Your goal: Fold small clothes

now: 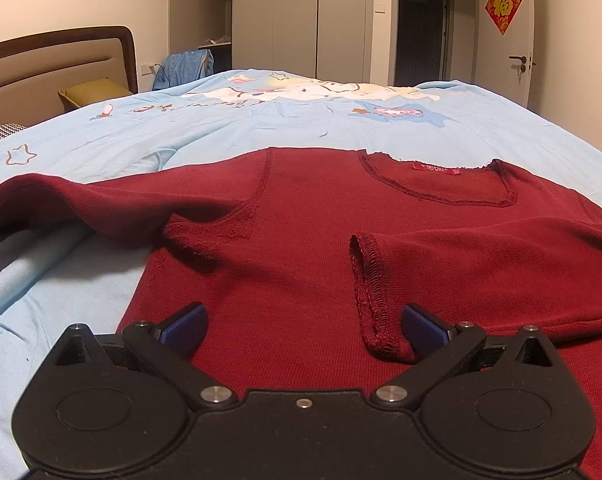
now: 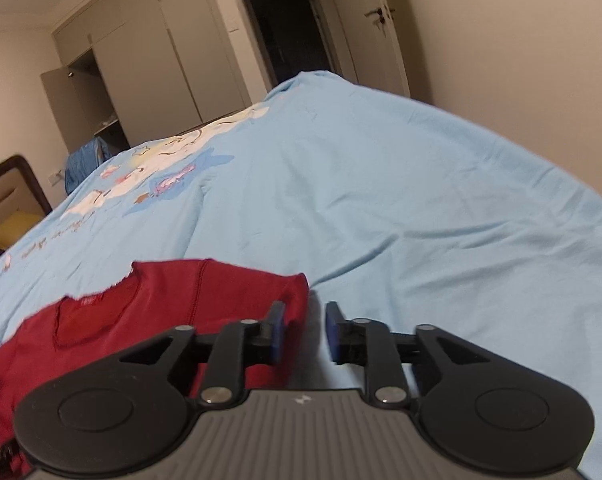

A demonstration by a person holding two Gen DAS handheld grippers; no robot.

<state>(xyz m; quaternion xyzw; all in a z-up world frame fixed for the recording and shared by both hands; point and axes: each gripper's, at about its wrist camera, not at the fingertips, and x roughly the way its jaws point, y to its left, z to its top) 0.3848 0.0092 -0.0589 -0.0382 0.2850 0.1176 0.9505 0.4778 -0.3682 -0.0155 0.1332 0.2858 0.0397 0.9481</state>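
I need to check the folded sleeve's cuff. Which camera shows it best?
The left wrist view: the cuff lies sharp and close on the red shirt, between the open fingers. The right wrist view shows only the shirt's blurred shoulder and neckline, no cuff.

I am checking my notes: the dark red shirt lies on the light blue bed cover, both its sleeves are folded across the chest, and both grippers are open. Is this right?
Not quite. Only one sleeve is folded across the red shirt; the other sleeve lies spread on the bed cover, as the left wrist view shows. The left gripper and right gripper are open.

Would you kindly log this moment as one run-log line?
stage: sleeve folding | shirt: flat on bed, one sleeve folded across | left gripper: open, empty | right gripper: open, empty
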